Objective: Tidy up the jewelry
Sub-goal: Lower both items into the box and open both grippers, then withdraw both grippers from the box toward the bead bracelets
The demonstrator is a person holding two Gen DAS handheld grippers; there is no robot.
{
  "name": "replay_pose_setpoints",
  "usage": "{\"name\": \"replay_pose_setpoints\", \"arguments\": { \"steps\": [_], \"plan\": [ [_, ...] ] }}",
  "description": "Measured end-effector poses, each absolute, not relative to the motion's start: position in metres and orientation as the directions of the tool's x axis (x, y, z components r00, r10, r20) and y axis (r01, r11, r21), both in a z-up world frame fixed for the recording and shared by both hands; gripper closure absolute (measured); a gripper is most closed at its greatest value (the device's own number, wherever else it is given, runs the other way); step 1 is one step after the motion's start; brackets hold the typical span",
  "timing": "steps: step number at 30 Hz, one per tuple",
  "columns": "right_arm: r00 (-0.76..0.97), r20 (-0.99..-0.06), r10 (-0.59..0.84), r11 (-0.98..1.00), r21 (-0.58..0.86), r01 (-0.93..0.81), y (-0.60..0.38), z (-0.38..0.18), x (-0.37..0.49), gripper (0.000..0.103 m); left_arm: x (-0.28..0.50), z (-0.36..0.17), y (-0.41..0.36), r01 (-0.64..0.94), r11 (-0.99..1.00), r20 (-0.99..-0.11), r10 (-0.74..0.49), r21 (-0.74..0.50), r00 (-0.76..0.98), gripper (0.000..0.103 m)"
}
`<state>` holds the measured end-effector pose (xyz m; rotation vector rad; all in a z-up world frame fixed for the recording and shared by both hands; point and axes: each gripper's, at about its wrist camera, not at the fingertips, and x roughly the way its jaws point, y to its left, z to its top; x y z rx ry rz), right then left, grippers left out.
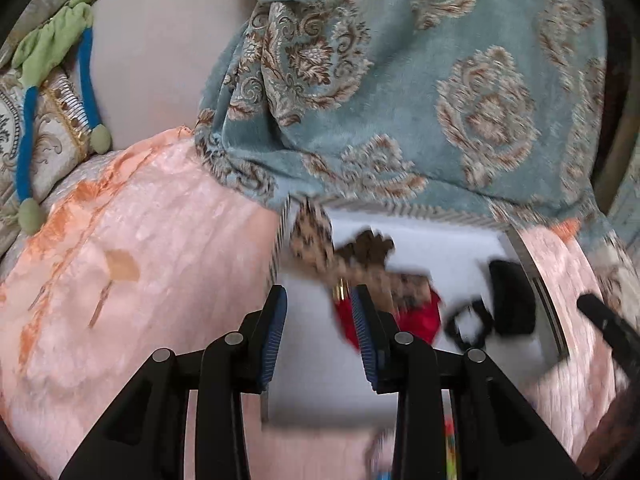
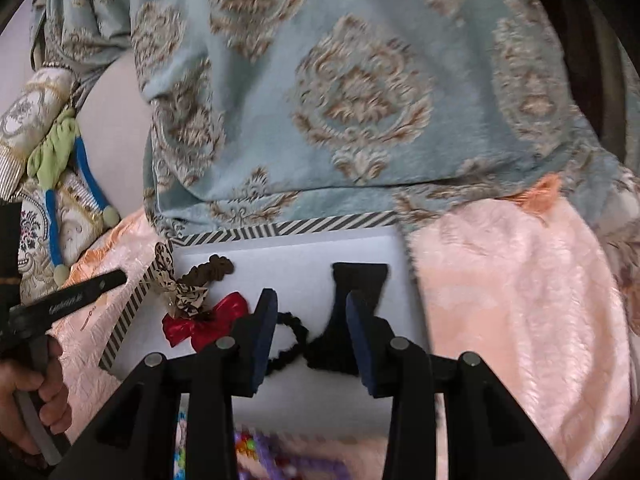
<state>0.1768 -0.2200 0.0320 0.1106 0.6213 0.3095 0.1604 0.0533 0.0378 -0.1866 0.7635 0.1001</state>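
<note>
striped tray rim (image 2: 280, 229) beside both gaping hand-held grippers (image 1: 320, 332) (image 2: 310, 336), perhaps over black bow (image 2: 352, 320)

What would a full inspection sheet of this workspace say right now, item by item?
Surface: peach bedspread with a white tray, striped rim, lying on it.
Job's things: in the tray, a red bow, leopard-print bow, brown hair clip, black scrunchie and black bow.
Clutter: colourful beads at the near edge, blurred.
Grippers: left gripper open over the tray's left part; right gripper open above the black pieces, holding nothing.
Cables: nothing seen.
Surroundings: blue damask blanket behind, patterned pillow, green-and-blue fabric toy.
</note>
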Motion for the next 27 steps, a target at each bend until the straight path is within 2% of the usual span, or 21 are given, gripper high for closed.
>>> {"name": "replay_pose_setpoints", "arguments": {
  "steps": [2, 7, 10, 14, 15, 16, 18, 19, 20, 22, 24, 27],
  "plan": [
    [0.779, -0.544, 0.313, 0.95, 0.184, -0.253, -0.23, 0.028, 0.157, 0.066, 0.136, 0.029, 0.046, -0.135, 0.982, -0.702, 0.006, -0.128, 0.712, 0.086],
    [0.723, -0.636, 0.27, 0.963, 0.174, -0.206, -0.253, -0.011, 0.105, 0.066, 0.081, -0.016, 0.03, -0.118, 0.983, -0.761, -0.029, -0.138, 0.648, 0.086],
    [0.654, -0.712, 0.255, 0.967, 0.181, -0.18, -0.259, -0.037, 0.085, 0.066, 0.062, -0.023, 0.02, -0.13, 0.985, -0.763, -0.005, -0.116, 0.647, 0.086],
    [0.609, -0.755, 0.241, 0.97, 0.178, -0.162, -0.26, -0.055, 0.08, 0.064, 0.06, -0.034, 0.019, -0.176, 0.982, -0.787, 0.054, -0.07, 0.615, 0.081],
    [0.611, -0.754, 0.242, 0.97, 0.177, -0.165, -0.259, -0.055, 0.081, 0.059, 0.06, -0.037, 0.022, -0.18, 0.98, -0.789, 0.043, -0.087, 0.613, 0.081],
    [0.602, -0.756, 0.257, 0.966, 0.19, -0.174, -0.258, -0.056, 0.082, 0.05, 0.058, -0.037, 0.025, -0.182, 0.978, -0.783, 0.036, -0.099, 0.621, 0.079],
    [0.599, -0.752, 0.276, 0.961, 0.196, -0.197, -0.251, -0.058, 0.078, 0.037, 0.058, -0.039, 0.027, -0.178, 0.976, -0.775, 0.018, -0.122, 0.631, 0.073],
    [0.597, -0.755, 0.27, 0.962, 0.182, -0.205, -0.248, -0.058, 0.078, 0.034, 0.058, -0.041, 0.028, -0.179, 0.974, -0.773, 0.006, -0.14, 0.635, 0.065],
    [0.595, -0.764, 0.248, 0.965, 0.143, -0.218, -0.243, -0.058, 0.077, 0.034, 0.059, -0.042, 0.027, -0.175, 0.972, -0.772, -0.012, -0.159, 0.636, 0.054],
    [0.594, -0.77, 0.231, 0.966, 0.112, -0.231, -0.237, -0.058, 0.076, 0.031, 0.064, -0.042, 0.02, -0.147, 0.977, -0.784, -0.03, -0.153, 0.62, 0.045],
    [0.595, -0.77, 0.231, 0.966, 0.109, -0.234, -0.236, -0.057, 0.074, 0.029, 0.063, -0.038, 0.02, -0.146, 0.976, -0.78, -0.033, -0.159, 0.625, 0.046],
    [0.595, -0.769, 0.233, 0.966, 0.113, -0.232, -0.235, -0.057, 0.075, 0.027, 0.056, -0.028, 0.024, -0.124, 0.963, -0.739, -0.098, -0.24, 0.667, 0.047]
  ]
}}
